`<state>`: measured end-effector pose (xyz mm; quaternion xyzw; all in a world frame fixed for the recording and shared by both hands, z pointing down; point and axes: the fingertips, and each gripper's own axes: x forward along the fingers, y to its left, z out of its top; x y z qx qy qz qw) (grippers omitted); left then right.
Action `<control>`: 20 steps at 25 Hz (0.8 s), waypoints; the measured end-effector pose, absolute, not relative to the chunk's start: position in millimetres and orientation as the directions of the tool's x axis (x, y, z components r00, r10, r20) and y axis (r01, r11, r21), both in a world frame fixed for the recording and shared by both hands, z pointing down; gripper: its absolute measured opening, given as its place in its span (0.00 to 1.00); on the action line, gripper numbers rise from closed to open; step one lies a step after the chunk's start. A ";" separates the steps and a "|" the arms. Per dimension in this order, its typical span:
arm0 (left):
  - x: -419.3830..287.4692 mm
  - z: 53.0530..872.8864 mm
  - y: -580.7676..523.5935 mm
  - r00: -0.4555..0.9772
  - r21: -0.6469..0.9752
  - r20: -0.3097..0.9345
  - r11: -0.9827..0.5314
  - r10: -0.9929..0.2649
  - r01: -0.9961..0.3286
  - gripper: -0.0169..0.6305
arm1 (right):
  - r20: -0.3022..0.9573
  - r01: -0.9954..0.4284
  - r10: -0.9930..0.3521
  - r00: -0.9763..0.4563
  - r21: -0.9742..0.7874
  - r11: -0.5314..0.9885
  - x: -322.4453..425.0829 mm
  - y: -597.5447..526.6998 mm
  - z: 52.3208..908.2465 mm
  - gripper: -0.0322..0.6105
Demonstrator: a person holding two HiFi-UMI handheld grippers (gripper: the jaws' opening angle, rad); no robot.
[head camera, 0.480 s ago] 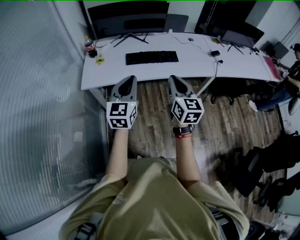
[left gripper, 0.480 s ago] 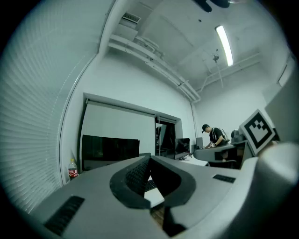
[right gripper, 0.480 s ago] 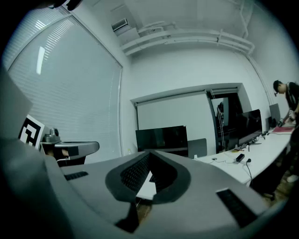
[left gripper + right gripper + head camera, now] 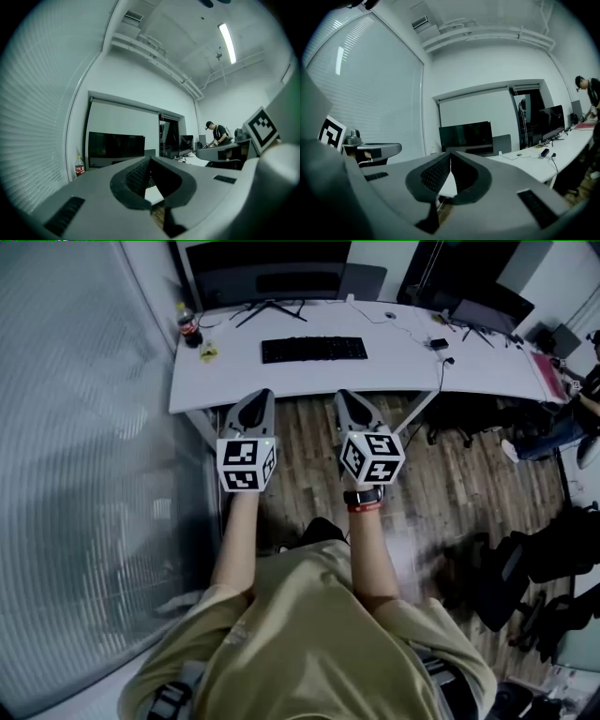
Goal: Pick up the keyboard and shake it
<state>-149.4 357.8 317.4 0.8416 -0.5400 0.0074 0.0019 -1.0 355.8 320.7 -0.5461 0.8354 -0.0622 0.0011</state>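
Facing edge: the near edge of the white surface (image 4: pixel 394 367) runs across the head view just beyond the tips of both tongs, and neither touches it.
Keyboard: the black keyboard (image 4: pixel 314 350) lies flat on the surface, parallel to that near edge. Bare white shows on all four sides of it, and it is apart from both tongs.
Left tongs: the left tongs (image 4: pixel 255 399) are closed with nothing between them. They are held level, in line with the keyboard's left end.
Right tongs: the right tongs (image 4: pixel 349 397) are also closed and empty. They are level beside the left ones, near the line of the keyboard's right end, with a strip of floor between the pair.
Left side: a ribbed blind wall (image 4: pixel 84 427) stands close beside the left arm. A bottle (image 4: pixel 189 330) stands near the surface's far left corner.
Far edge: a dark monitor (image 4: pixel 272 273) stands along the back, its feet just behind the keyboard.
Right side: a small black adapter (image 4: pixel 433 344) with its cable lies well to the right of the keyboard.
Floor: the wooden floor (image 4: pixel 450 484) is open under the tongs. Dark chairs (image 4: pixel 506 577) sit well apart, to the right.
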 end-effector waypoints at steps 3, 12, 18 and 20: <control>-152.0 319.4 350.3 0.416 0.000 0.015 -0.416 -0.909 -0.909 0.06 | 0.069 -0.911 -0.911 -0.407 -0.104 0.399 -7.1 346.6 321.0 0.09; -148.8 341.3 277.8 0.396 0.035 0.043 -0.395 -0.917 -0.918 0.06 | 0.131 -0.914 -0.907 -0.400 -0.135 0.383 2.2 267.5 347.5 0.09; -135.2 337.1 191.6 0.382 0.029 0.012 -0.382 -0.924 -0.924 0.06 | 0.185 -0.884 -0.875 -0.447 -0.244 0.400 8.0 174.3 366.2 0.09; -137.8 334.4 158.9 0.343 -0.001 0.021 -0.343 -0.939 -0.939 0.06 | 0.184 -0.884 -0.877 -0.444 -0.252 0.395 9.9 143.0 366.6 0.09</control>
